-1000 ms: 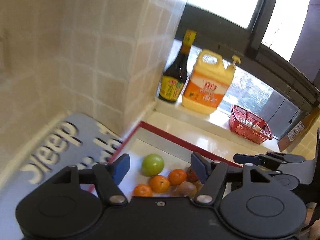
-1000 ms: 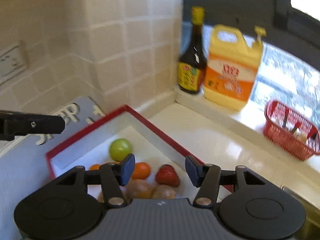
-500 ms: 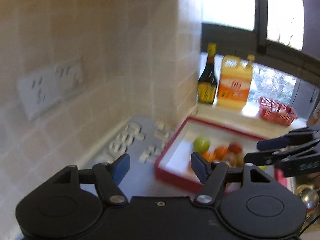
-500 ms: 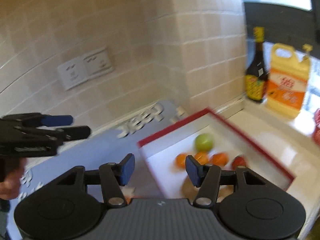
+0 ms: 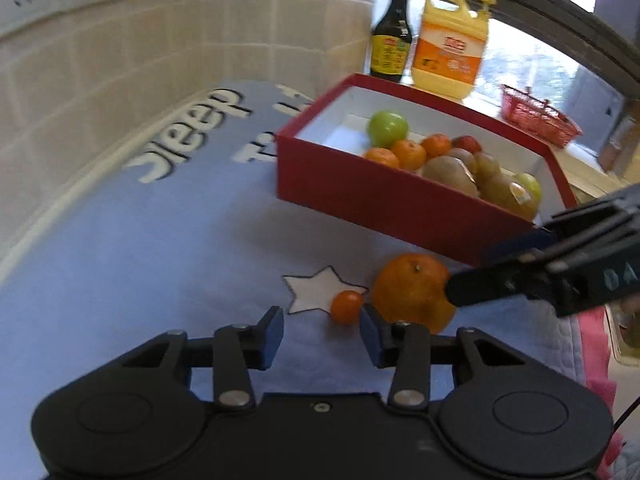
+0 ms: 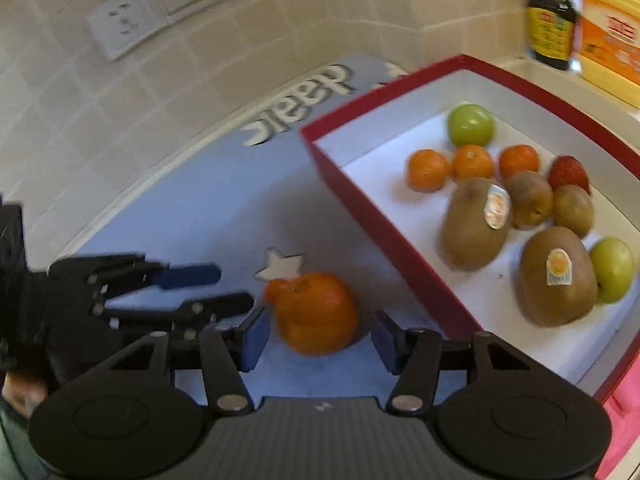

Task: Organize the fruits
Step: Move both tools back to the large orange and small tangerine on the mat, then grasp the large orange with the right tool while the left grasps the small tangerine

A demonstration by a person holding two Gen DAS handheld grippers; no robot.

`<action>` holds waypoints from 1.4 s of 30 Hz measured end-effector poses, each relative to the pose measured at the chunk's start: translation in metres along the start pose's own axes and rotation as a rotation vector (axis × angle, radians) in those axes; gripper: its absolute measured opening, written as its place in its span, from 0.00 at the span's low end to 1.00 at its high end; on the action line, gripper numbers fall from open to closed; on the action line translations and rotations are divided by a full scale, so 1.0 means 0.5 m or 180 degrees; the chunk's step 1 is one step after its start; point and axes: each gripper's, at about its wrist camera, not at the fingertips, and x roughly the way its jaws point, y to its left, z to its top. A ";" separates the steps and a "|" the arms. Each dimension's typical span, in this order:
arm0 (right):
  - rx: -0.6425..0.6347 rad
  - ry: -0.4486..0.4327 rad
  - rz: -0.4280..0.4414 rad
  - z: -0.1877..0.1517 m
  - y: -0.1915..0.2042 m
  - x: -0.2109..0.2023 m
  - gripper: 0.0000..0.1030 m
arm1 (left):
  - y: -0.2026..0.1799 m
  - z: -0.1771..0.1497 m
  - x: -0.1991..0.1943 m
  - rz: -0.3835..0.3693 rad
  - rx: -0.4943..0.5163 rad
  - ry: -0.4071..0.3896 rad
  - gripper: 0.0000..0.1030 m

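Because your right gripper has its fingers spread wide around the big orange at the bottom centre of its view, touching nothing, you look set for a grab. Your left gripper is open too, empty, pointing at the small tomato touching the orange's far side. Both fruits lie loose on the blue mat, just outside the red box, upper right, where the other fruit is gathered.
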 end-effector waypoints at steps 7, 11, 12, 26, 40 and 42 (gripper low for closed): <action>0.0312 0.0120 -0.0018 0.004 -0.009 0.048 0.60 | -0.001 -0.005 0.041 -0.0169 0.0182 0.0027 0.48; 0.0393 0.0183 0.0018 0.003 -0.014 0.066 0.63 | -0.008 -0.010 0.058 -0.0183 0.0268 0.0048 0.39; 0.0399 0.0193 0.0021 0.003 -0.013 0.070 0.63 | -0.009 -0.010 0.058 -0.0183 0.0285 0.0038 0.38; 0.0432 0.0228 -0.0004 0.006 -0.005 0.090 0.63 | -0.008 -0.012 0.066 -0.0217 0.0174 -0.0046 0.24; 0.0485 0.0152 0.0025 0.001 -0.008 0.081 0.57 | -0.004 -0.016 0.049 -0.0263 -0.0093 -0.0084 0.24; 0.0465 0.0130 0.0053 0.000 -0.006 0.072 0.57 | -0.005 -0.015 0.033 -0.0224 -0.0143 -0.0148 0.24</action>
